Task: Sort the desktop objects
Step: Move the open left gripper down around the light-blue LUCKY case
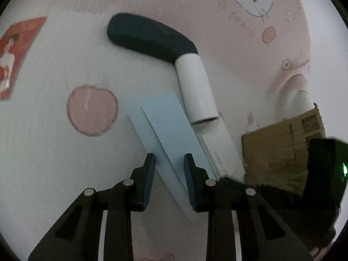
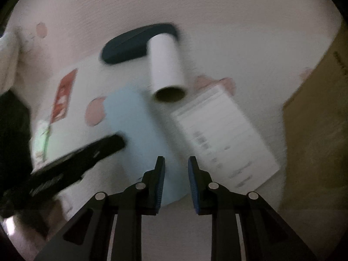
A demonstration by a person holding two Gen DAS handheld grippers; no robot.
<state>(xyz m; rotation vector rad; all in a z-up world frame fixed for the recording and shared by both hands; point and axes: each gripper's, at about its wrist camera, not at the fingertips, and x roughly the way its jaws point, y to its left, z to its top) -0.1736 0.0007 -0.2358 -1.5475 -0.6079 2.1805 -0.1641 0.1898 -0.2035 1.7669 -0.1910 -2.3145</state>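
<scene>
A light blue folded paper (image 1: pixel 171 130) lies on the pink cartoon tablecloth, and its near corner runs between the fingers of my open left gripper (image 1: pixel 169 157). A white paper tube (image 1: pixel 196 87) lies beside it, its far end against a dark blue case (image 1: pixel 150 37). A white printed sheet (image 1: pixel 219 143) lies right of the blue paper. In the right wrist view, my open right gripper (image 2: pixel 175 159) hovers over the blue paper (image 2: pixel 139 134), with the tube (image 2: pixel 166 65), the dark case (image 2: pixel 128 45) and the printed sheet (image 2: pixel 221 139) ahead. The left gripper's arm (image 2: pixel 76 156) reaches in from the left.
A cardboard box (image 1: pixel 280 150) stands to the right, and it also shows in the right wrist view (image 2: pixel 315 130). A red card (image 1: pixel 13 54) lies at the far left, and it shows in the right wrist view too (image 2: pixel 64 95). The other gripper's dark body (image 1: pixel 324 169) is at the right edge.
</scene>
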